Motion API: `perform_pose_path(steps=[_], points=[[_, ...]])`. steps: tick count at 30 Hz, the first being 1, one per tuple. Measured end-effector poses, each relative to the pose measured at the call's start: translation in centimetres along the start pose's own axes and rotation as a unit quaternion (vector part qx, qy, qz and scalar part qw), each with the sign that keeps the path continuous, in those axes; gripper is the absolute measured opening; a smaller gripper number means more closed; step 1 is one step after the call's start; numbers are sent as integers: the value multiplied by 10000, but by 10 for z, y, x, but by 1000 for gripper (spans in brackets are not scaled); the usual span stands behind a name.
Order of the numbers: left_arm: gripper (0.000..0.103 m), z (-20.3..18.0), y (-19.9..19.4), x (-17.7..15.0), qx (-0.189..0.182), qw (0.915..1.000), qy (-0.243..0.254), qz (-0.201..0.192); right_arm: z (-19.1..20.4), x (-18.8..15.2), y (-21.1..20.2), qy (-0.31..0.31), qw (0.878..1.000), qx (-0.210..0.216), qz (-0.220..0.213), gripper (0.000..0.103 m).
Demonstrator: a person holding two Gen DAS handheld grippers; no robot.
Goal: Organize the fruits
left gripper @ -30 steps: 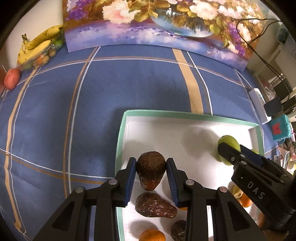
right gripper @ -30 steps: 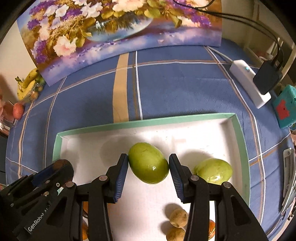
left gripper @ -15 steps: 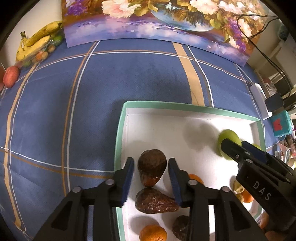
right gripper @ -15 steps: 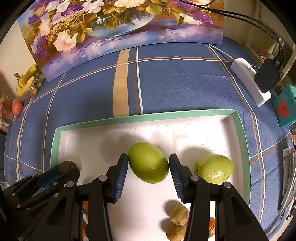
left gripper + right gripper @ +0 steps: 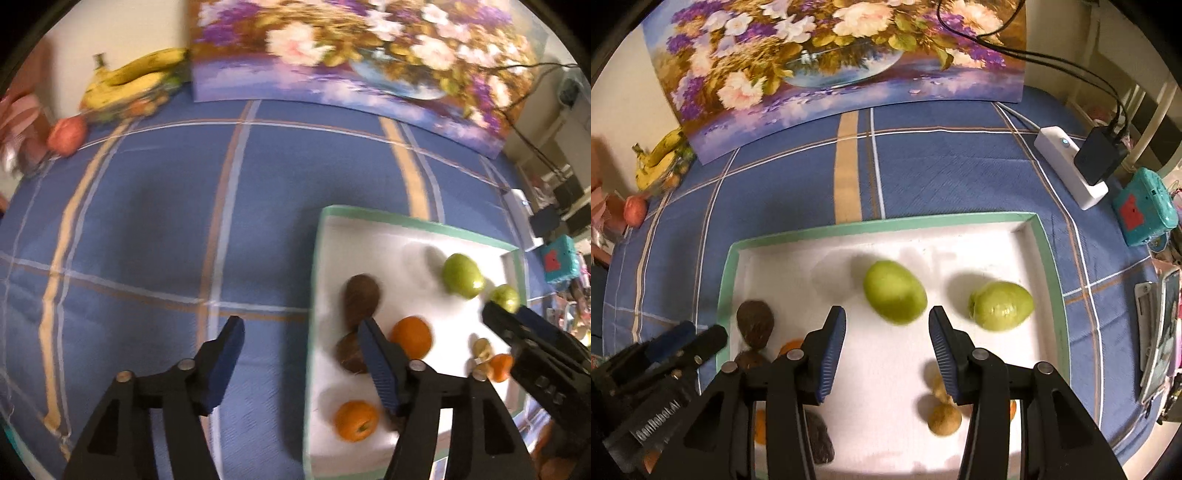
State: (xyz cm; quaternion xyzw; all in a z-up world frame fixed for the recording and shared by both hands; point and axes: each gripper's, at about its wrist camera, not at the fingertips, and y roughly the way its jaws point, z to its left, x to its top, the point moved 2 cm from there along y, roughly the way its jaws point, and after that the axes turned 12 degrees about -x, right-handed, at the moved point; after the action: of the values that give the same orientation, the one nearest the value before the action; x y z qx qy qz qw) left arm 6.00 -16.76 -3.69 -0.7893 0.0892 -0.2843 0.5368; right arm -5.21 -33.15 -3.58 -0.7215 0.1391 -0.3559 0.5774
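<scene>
A white tray with a green rim [image 5: 318, 258] [image 5: 886, 224] lies on the blue cloth. In it are two brown avocados [image 5: 362, 297] [image 5: 754, 323], two green guavas [image 5: 894, 291] [image 5: 1001, 304], oranges [image 5: 410, 336] [image 5: 356, 421] and small brown fruits [image 5: 945, 419]. My left gripper [image 5: 299, 354] is open and empty, hanging over the tray's left rim and the cloth. My right gripper [image 5: 886, 341] is open and empty, just in front of the left guava, which lies free on the tray.
A flower painting [image 5: 827, 55] stands at the back. Bananas [image 5: 133, 79] and a red fruit [image 5: 66, 134] lie at the far left. A white power strip with a black plug [image 5: 1078, 164] and a teal box [image 5: 1145, 210] sit at the right.
Both grippers opened and pulled back. The left one let go of the brown avocado and swung left off the tray. The right one let go of the green guava, now lying on the tray.
</scene>
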Motion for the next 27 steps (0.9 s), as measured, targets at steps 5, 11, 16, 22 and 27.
perform_pose_path(steps=[5, 11, 16, 22, 27], points=[[98, 25, -17, -22, 770, 9970, -58, -57, -3, -21, -15, 33, 9999, -96, -122, 76], [103, 42, -40, -50, 1031, 9945, -55, -169, 1, -55, -30, -21, 9998, -52, -203, 88], [103, 39, -63, -67, 1184, 9921, 189, -364, 10, -84, -44, -88, 9996, 61, -269, 97], [103, 34, -78, -98, 1241, 9894, 595, -463, 20, -109, -62, -237, 9986, 38, -480, 97], [103, 38, -85, -103, 1433, 9862, 634, -532, 22, -122, -70, -260, 9980, 65, -573, 97]])
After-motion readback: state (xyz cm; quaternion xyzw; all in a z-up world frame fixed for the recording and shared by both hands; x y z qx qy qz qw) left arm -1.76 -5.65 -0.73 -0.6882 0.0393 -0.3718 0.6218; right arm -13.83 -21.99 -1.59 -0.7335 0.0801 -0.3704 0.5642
